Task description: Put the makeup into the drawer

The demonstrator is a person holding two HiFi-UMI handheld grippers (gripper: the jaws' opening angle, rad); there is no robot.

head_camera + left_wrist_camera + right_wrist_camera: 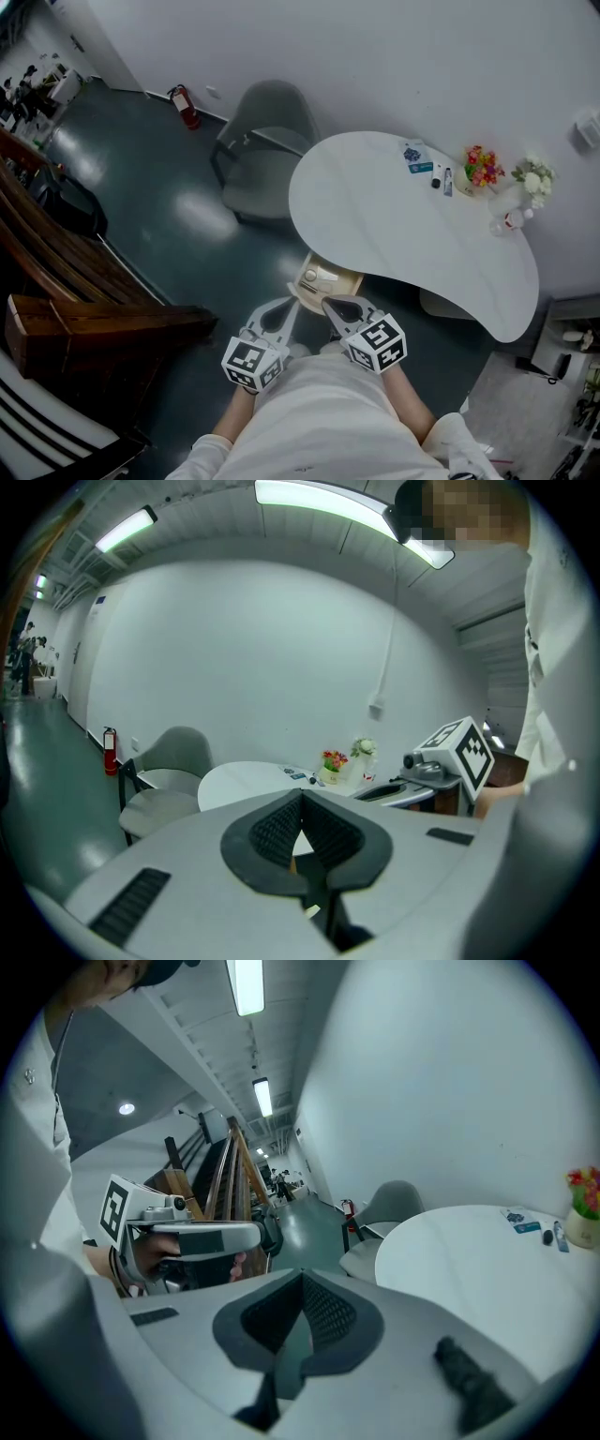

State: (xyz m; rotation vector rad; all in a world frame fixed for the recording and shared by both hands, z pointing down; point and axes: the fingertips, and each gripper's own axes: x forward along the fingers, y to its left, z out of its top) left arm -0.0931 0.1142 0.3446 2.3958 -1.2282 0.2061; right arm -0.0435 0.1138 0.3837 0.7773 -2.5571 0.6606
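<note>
Head view: left gripper (287, 307), right gripper (331, 306), one open drawer (354, 279)

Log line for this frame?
left gripper: shut, empty | right gripper: shut, empty | drawer: open | makeup: on table

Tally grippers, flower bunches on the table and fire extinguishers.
Grippers: 2, left gripper and right gripper, jaws shut
Flower bunches: 2, mixed-colour bunch and white bunch
Fire extinguisher: 1
Total: 5
</note>
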